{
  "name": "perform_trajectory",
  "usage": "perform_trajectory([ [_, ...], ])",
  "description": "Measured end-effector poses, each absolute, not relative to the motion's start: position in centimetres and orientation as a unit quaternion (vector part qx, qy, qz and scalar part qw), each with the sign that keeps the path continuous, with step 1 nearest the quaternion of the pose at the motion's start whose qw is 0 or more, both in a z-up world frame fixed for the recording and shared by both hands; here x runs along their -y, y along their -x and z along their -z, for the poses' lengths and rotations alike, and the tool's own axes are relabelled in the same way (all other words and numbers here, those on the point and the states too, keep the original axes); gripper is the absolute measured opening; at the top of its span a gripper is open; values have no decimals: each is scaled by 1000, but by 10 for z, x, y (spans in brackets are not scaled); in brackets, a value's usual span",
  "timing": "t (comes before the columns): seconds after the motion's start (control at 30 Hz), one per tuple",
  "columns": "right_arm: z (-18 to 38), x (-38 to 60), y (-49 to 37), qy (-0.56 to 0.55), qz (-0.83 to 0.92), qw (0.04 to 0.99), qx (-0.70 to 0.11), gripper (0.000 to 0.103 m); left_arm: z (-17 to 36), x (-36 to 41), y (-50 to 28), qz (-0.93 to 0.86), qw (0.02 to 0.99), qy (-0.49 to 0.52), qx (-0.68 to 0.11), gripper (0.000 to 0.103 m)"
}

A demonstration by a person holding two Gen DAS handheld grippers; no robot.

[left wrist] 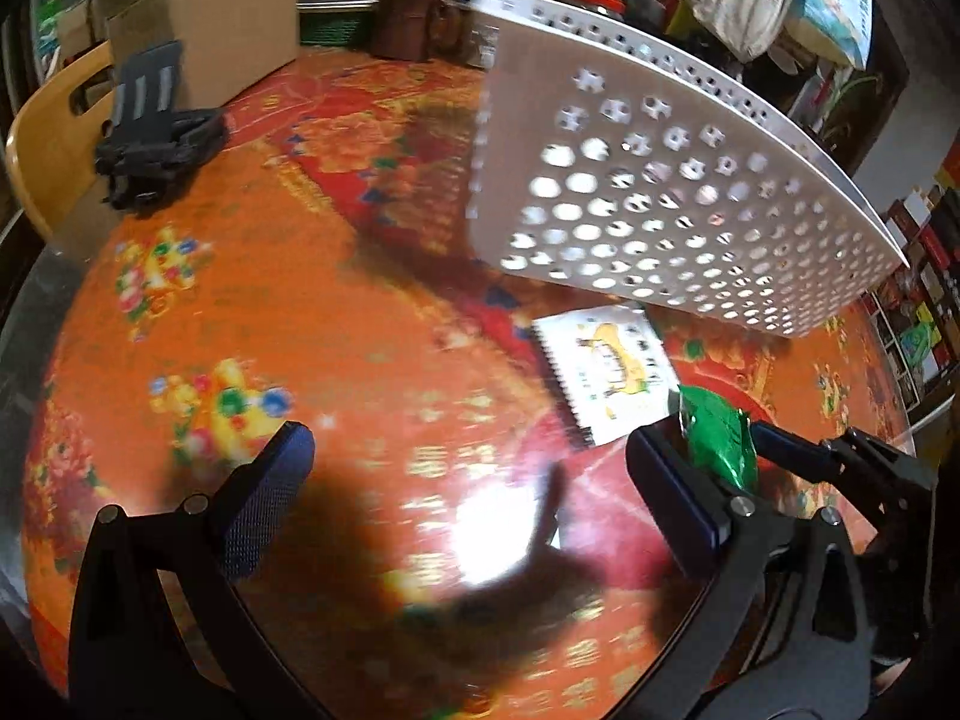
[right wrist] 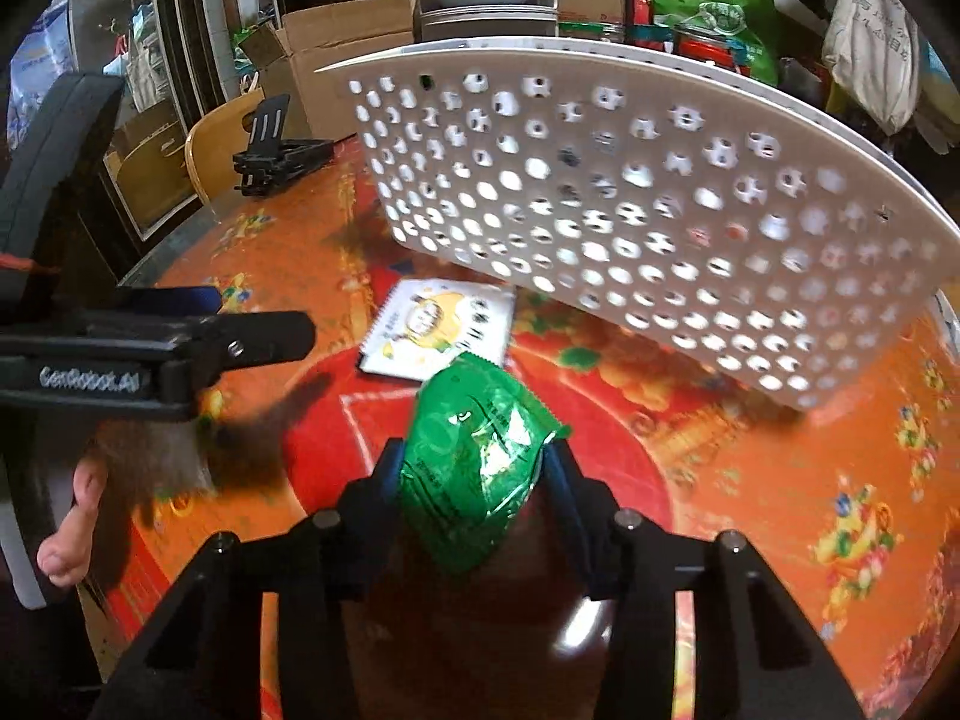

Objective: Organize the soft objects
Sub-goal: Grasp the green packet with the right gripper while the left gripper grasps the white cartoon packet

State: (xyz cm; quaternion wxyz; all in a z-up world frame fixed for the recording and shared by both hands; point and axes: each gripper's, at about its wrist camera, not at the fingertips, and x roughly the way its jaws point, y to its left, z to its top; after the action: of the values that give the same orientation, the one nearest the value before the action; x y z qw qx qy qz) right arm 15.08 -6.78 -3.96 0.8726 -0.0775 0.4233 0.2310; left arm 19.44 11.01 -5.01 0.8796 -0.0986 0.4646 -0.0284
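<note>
My right gripper (right wrist: 474,468) is shut on a green foil packet (right wrist: 474,468) and holds it above the table, short of the white perforated basket (right wrist: 630,204). The packet also shows in the left wrist view (left wrist: 717,438), just right of my left gripper's right finger. My left gripper (left wrist: 474,480) is open and empty above the orange patterned table (left wrist: 300,312); it appears in the right wrist view at far left (right wrist: 258,336). The basket (left wrist: 660,210) stands at the back right in the left wrist view. What lies inside it is hidden.
A white spiral notebook with a yellow picture (right wrist: 438,324) lies flat in front of the basket, also seen in the left wrist view (left wrist: 606,372). A black folding stand (left wrist: 156,132), a wooden chair back (left wrist: 48,138) and cardboard boxes (left wrist: 222,18) sit at the far left.
</note>
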Motion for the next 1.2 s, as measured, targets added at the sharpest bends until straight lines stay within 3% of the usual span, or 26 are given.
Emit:
perform_trajectory([
  [0.57, 42, 160, -144, 18, -202, 886, -417, 45, 64, -11, -245, -4, 875, 23, -484, 102],
  [0.67, 43, 158, -146, 14, -205, 886, -416, 45, 62, -4, -245, -3, 881, 19, -474, 84],
  [0.73, 43, 156, -147, 13, -206, 886, -416, 45, 56, 4, -242, 5, 886, 14, -463, 42],
  [0.9, 43, 157, -145, 16, -204, 887, -415, 45, 54, 16, -235, 7, 891, -6, -453, 35],
  [0.97, 43, 157, -145, 15, -205, 886, -415, 45, 53, 14, -224, 15, 894, 6, -449, 25],
  [1.0, 44, 157, -145, 15, -204, 887, -415, 45, 52, 11, -220, 24, 895, 15, -444, 11],
  [1.03, 44, 157, -145, 16, -204, 887, -415, 45, 51, 9, -216, 33, 896, 24, -442, 4],
  [1.2, 44, 153, -143, 25, -199, 888, -414, 45, 59, -5, -202, 40, 902, 17, -429, 4],
])
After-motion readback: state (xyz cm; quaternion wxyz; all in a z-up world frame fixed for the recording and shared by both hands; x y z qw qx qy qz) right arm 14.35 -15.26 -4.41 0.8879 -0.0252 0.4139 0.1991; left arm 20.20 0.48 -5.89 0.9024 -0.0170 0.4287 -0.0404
